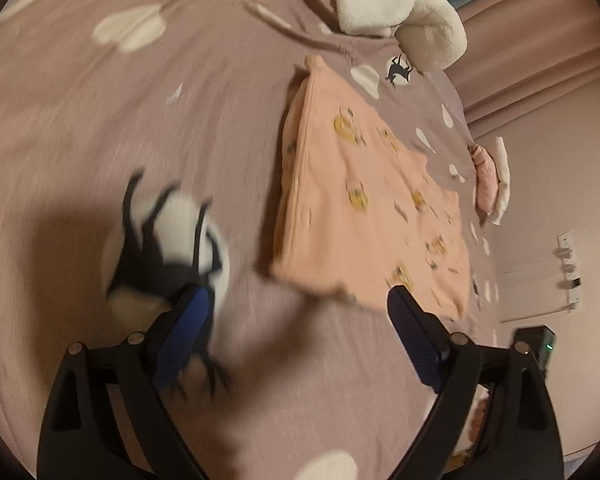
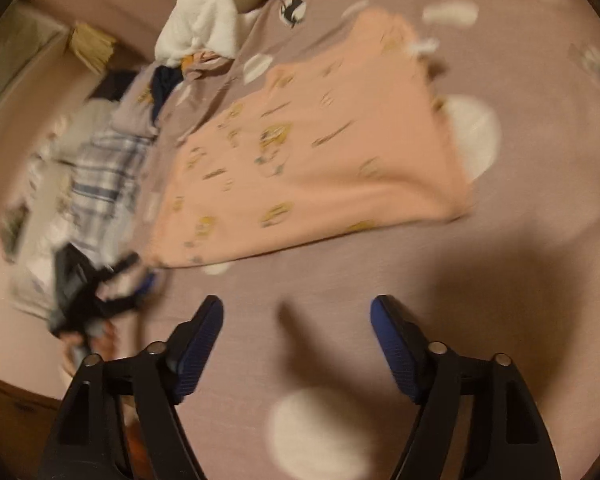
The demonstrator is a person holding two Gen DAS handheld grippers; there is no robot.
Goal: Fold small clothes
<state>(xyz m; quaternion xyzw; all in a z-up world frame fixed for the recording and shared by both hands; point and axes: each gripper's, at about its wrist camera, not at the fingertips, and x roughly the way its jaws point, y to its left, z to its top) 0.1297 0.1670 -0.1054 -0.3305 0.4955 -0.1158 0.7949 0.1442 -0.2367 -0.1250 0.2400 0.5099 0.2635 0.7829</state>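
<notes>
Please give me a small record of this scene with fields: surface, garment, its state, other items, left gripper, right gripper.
surface: mauve bedsheet with white patches and black cat prints
garment: small peach cloth garment with yellow prints
state: lying flat on the sheet, looks partly folded, nothing gripping it
other items: white fluffy blanket beyond the garment; blue-and-white checked cloth at the bed edge
left hand-held gripper: open, empty, near the garment's corner
right hand-held gripper: open, empty, over bare sheet, short of the garment
</notes>
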